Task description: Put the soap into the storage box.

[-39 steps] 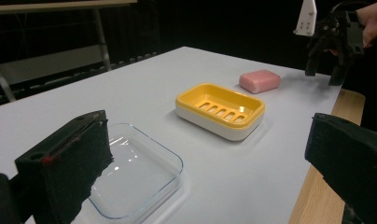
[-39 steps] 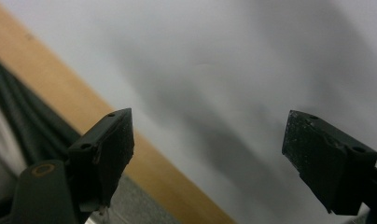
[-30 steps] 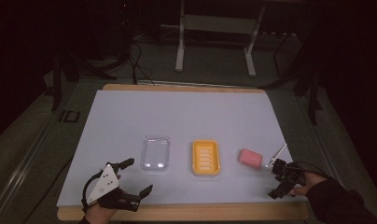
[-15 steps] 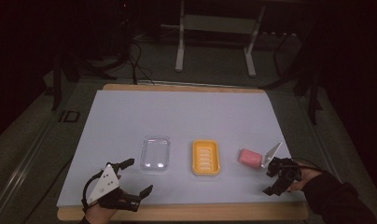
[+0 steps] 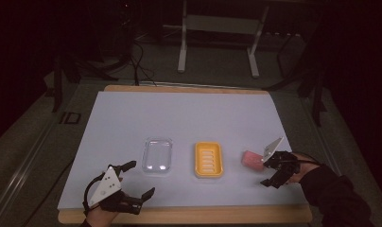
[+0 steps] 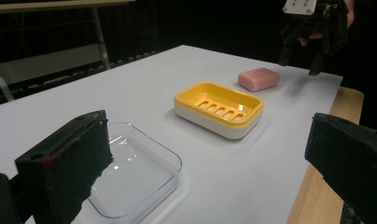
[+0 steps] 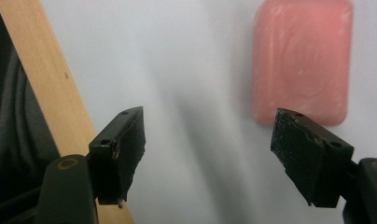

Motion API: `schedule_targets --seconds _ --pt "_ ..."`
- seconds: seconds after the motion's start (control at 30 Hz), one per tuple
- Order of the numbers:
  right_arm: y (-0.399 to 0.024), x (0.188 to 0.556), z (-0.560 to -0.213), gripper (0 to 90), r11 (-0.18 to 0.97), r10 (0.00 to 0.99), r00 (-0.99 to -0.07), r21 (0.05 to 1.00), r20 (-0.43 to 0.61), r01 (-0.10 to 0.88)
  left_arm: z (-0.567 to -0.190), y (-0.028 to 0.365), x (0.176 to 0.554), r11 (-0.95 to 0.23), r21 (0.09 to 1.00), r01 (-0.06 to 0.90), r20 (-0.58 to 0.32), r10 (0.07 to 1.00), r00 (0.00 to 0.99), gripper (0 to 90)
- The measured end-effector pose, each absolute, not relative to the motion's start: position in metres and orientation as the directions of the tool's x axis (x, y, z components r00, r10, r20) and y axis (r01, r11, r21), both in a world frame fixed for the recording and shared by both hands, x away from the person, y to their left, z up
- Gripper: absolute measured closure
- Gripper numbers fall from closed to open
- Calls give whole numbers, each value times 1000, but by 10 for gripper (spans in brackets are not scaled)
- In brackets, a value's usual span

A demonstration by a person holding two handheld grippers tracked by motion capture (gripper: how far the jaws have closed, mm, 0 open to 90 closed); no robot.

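**Open hand-held gripper off-centre over the soap**

The right hand-held gripper (image 5: pixel 273 171) hovers with jaws spread, just beside the pink soap (image 5: pixel 252 160) on the counter (image 5: pixel 189 113); closing from here would likely clip one edge and skid it away; the left hand-held gripper (image 5: pixel 132 182) rests, jaws apart, near the clear tray (image 5: pixel 157 154).

lid (image 5: pixel 158 154) left, dish (image 5: pixel 208 159) middle, soap (image 5: pixel 252 160) right

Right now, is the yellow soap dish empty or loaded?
Empty. The soap dish shows its bare slotted floor, and the pink soap lies apart on the table, past the dish.
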State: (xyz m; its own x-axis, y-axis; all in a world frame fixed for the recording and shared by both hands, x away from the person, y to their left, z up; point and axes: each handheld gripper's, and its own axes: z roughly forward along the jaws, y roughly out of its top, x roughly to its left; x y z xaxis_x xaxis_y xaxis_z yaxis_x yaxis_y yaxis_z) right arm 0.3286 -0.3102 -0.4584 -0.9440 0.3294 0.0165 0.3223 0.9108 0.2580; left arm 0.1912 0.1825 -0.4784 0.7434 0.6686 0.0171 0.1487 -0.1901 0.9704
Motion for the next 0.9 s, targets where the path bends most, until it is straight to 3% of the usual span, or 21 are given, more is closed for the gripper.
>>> schedule_targets --seconds 0.37,0.7,0.9 --pt "-306 352 -462 263 916 301 -953 278 -7 288 -479 182 191 -196 969 149 20 666 746 6" --pt "-304 370 -466 292 896 283 -959 364 -30 253 -479 182 192 -196 969 151 18 664 748 6" --pt "-300 378 -477 292 901 283 -958 354 -45 250 -479 182 192 -196 969 152 17 664 747 6"
